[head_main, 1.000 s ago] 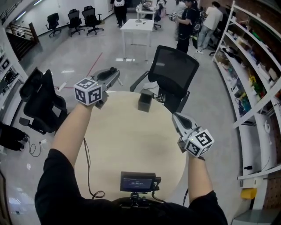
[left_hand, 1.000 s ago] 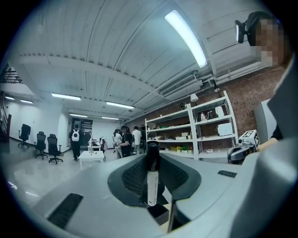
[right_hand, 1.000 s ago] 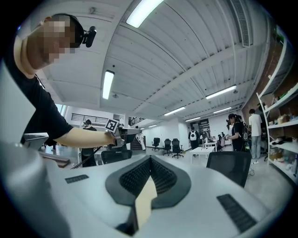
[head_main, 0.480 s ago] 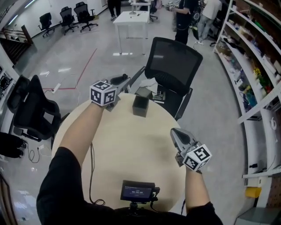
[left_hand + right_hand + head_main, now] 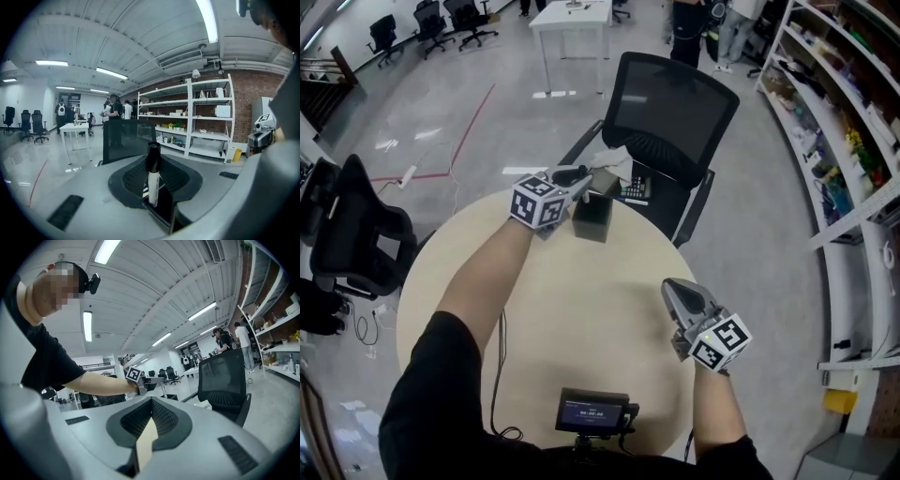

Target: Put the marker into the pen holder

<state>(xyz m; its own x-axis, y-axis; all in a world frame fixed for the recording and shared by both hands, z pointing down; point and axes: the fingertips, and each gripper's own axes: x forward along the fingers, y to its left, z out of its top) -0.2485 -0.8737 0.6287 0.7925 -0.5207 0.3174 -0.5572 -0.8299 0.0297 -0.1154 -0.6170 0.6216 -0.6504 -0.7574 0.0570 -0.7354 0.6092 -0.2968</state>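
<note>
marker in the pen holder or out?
Out: the marker is clamped upright in the left gripper, over the pen holder; tip depth cannot tell.

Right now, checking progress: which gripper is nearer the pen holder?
Left. The left gripper, gripping the marker, is right at the pen holder on the table's far side; the right gripper is over the near right edge, well apart.

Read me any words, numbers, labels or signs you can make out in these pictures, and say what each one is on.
Nothing here can be read.
Small screen, low in the head view: lines of lit text, too small to read.
Marker: white barrel, no legible print.
Patterned cubes: black-and-white squares only, no words.
</note>
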